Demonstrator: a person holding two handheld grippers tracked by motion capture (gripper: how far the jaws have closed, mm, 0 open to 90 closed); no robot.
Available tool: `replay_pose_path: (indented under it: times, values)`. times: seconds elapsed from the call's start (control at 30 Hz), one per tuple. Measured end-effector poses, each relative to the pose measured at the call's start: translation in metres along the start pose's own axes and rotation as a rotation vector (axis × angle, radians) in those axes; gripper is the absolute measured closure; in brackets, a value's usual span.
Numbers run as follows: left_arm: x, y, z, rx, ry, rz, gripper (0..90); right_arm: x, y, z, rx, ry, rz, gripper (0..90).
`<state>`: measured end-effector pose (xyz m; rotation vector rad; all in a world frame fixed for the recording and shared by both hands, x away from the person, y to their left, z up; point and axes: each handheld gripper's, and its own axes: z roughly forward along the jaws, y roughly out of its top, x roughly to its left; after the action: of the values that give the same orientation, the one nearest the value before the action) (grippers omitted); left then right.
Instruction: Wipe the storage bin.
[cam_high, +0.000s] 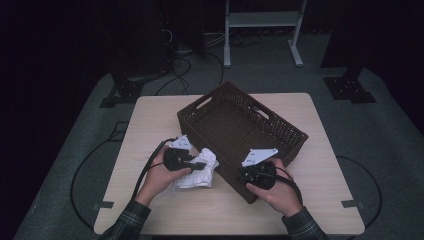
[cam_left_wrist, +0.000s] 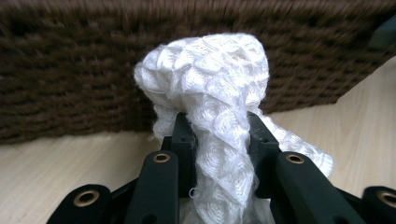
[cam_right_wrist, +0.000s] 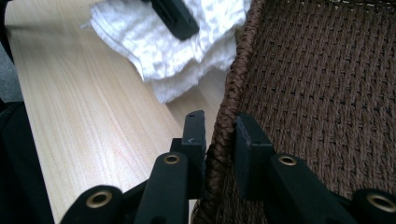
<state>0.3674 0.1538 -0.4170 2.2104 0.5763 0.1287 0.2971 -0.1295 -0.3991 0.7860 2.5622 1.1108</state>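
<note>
The left claw (cam_left_wrist: 218, 140) is clenched on a white knitted cloth (cam_left_wrist: 215, 93), bunched on the tabletop (cam_high: 150, 120) at nine o'clock of the brown wicker basket (cam_high: 280, 127). The right claw (cam_right_wrist: 220, 135) grips the basket's near rim.

The knitted cloth (cam_left_wrist: 215, 93) was white with a scale-like pattern. The woven basket (cam_high: 280, 131) was dark brown, the table (cam_high: 320, 165) pale wood-grain, and the sleeves (cam_high: 131, 217) dark plaid.

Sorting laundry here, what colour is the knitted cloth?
White cloth, clearest in the left gripper view.
</note>
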Motion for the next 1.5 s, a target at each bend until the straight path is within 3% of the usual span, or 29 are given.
replay_pose_path:
  times: [0.17,0.33,1.0,1.27,1.5]
  values:
    - [-0.002,0.005,-0.008,-0.050,-0.012,-0.009,69.5,0.000,0.000,0.000,0.000,0.001,-0.001,75.3]
    - [-0.008,0.007,-0.008,-0.058,-0.023,-0.002,69.5,0.000,0.000,0.000,0.000,0.001,-0.001,75.3]
    - [-0.011,-0.001,0.024,0.056,-0.063,0.013,69.5,0.000,0.000,0.000,0.000,0.002,0.000,75.3]
    - [-0.009,-0.009,0.039,0.120,-0.072,-0.007,69.4,0.000,0.000,0.000,0.000,0.001,0.001,75.4]
    - [-0.006,-0.010,0.039,0.126,-0.056,-0.012,69.4,0.003,0.009,0.008,-0.002,-0.030,0.009,75.6]
